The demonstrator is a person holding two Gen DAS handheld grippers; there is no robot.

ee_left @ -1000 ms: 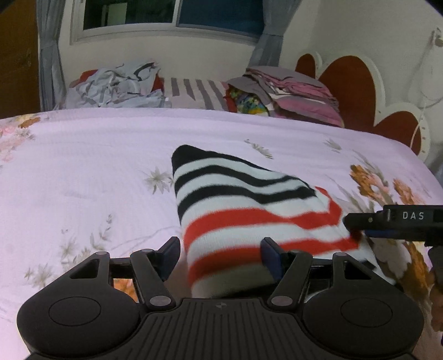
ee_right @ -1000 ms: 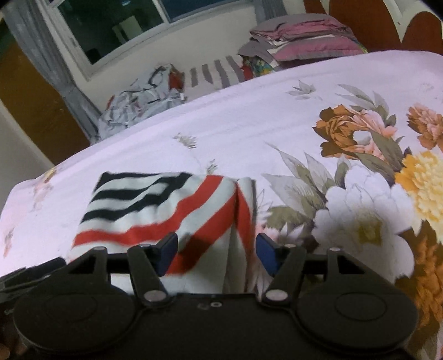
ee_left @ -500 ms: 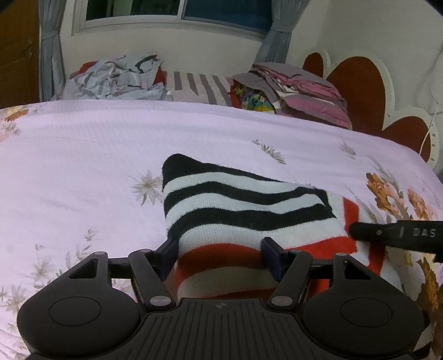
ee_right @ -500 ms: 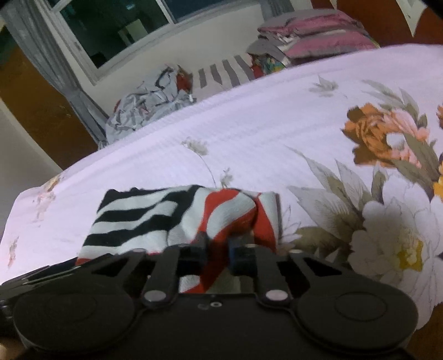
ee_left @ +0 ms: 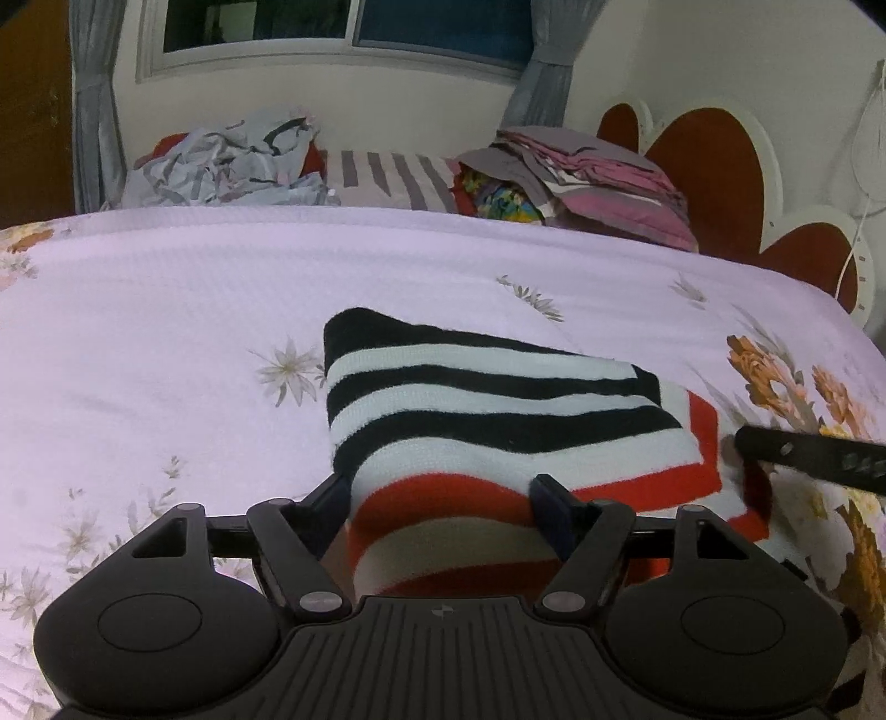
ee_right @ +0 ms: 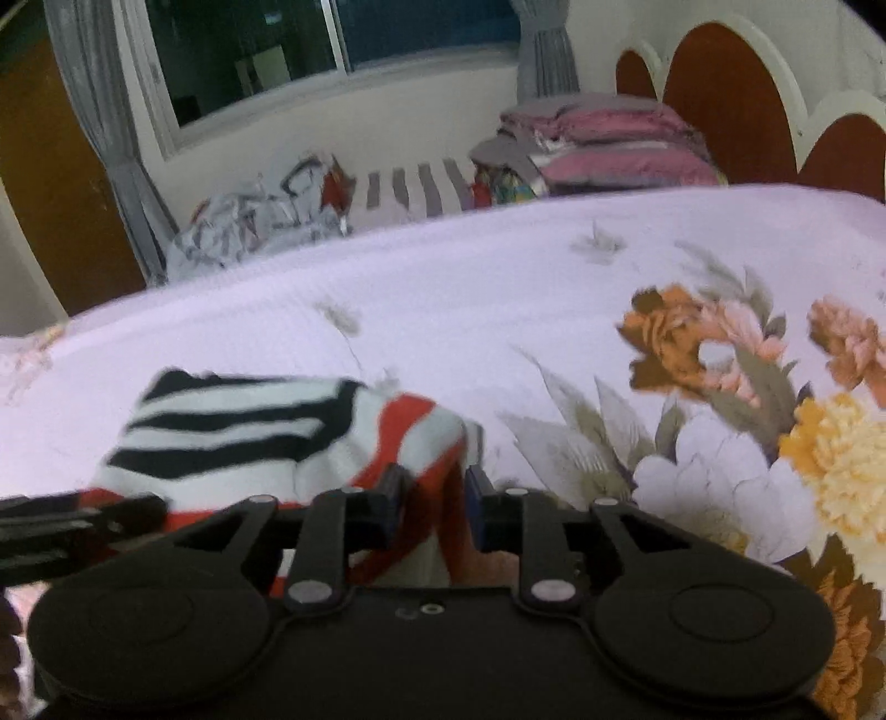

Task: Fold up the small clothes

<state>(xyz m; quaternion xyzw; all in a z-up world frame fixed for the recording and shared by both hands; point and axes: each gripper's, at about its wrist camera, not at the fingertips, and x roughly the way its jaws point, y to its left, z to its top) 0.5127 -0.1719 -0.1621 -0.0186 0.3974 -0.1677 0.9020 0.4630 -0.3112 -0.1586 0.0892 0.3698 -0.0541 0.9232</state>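
A folded striped garment (ee_left: 498, 421), knitted in black, white and red bands, lies on the bed (ee_left: 166, 310), whose pale lilac cover carries small printed sprigs on one side and large orange, yellow and white flowers on the other. In the left wrist view the black-and-white end of the garment points away toward the window, and the red-and-white end sits nearest the camera. The left gripper (ee_left: 448, 504) straddles that near end with its fingers (ee_left: 554, 515) set wide, one at each side of the red band; they have just been opening a little further, the cloth lies between them and the pads do not seem to press on it. The right gripper (ee_right: 434, 501) shows in the right wrist view at the garment's red corner, its fingers (ee_right: 387, 507) drawn narrow with a bunched ridge of red and white cloth standing up between them; they have just eased apart slightly after closing, and the picture is too blurred to tell whether the pads truly press on the fabric. A dark bar of the right gripper also juts in at the right edge of the left wrist view, beside the red border. Along the far side of the bed lie a crumpled grey heap of clothes (ee_left: 232, 166), a grey-striped pillow (ee_left: 393, 177) and a stack of folded pink and grey clothes (ee_left: 598, 177), beneath a dark window (ee_left: 343, 27)
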